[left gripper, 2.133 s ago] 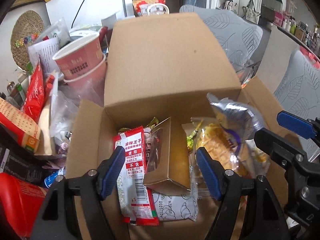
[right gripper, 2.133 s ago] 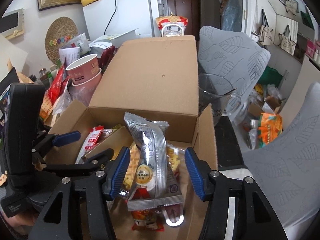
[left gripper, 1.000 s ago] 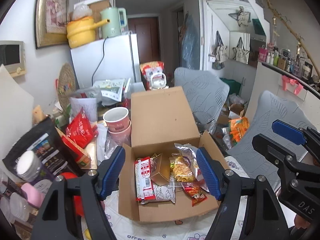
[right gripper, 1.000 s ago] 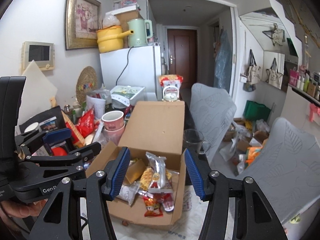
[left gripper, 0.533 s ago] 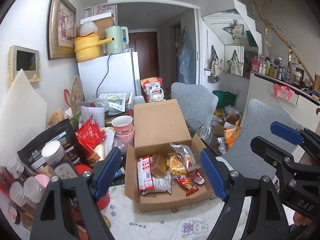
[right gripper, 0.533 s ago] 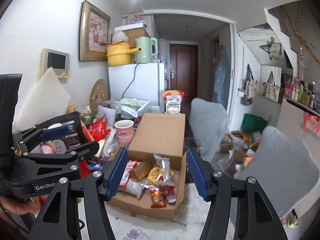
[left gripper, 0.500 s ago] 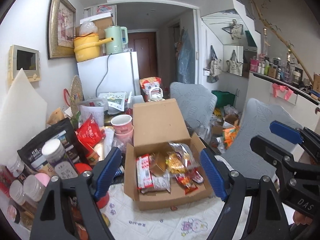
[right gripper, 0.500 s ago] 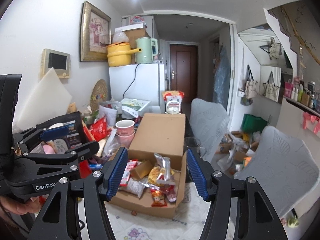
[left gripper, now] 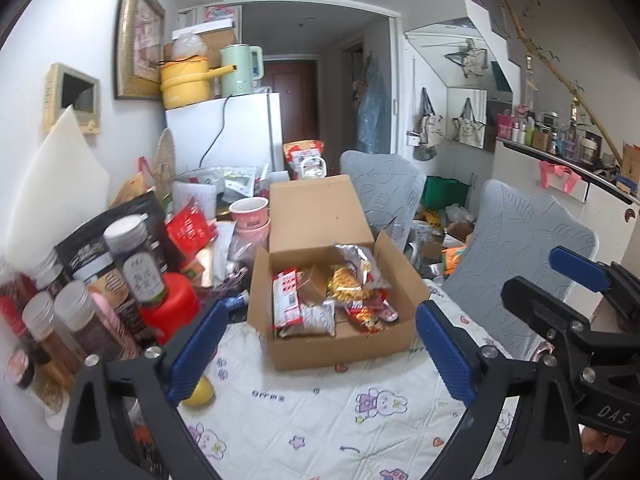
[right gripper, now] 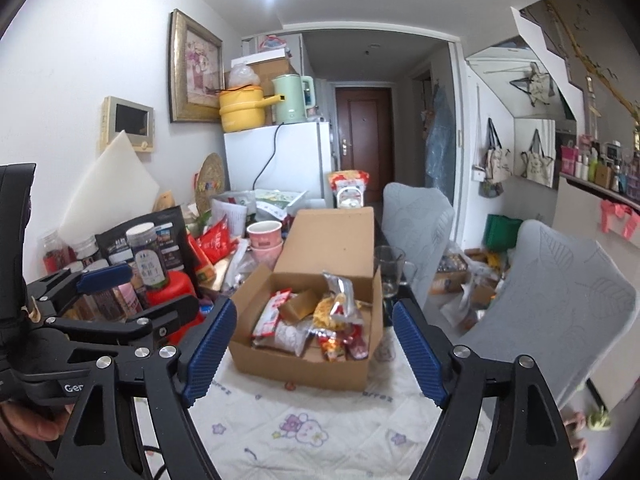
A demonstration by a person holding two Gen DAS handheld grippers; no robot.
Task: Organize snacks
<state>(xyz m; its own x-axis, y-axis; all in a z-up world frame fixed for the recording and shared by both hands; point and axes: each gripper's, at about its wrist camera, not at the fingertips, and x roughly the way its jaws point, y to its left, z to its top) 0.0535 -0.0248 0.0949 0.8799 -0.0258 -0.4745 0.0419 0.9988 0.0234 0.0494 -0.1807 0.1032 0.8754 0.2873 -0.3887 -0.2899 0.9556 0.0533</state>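
Presently: box [left gripper: 340, 344] on table [left gripper: 320, 412], packets [left gripper: 352, 284] inside. Packets probably light, soft, crinkly, slippery; pinched best at sealed edges. Left gripper [left gripper: 320, 348] and right gripper [right gripper: 316, 352] just spread wider, empty, well back.

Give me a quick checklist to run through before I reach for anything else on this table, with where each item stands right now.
1. Left hand-held gripper empty: ok, jaws have just been opening, nothing between them.
2. Right hand-held gripper empty: ok, jaws have just been opening, nothing between them.
3. Box open: ok, lid stands up at the back.
4. Snacks inside the box: ok, red packet and silver bag sit within its walls.
5. Room left in the box: cannot tell, packets overlap and hide the floor.
6. Loose things still out: not ok, yellow fruit lies on the cloth, jars crowd the left.
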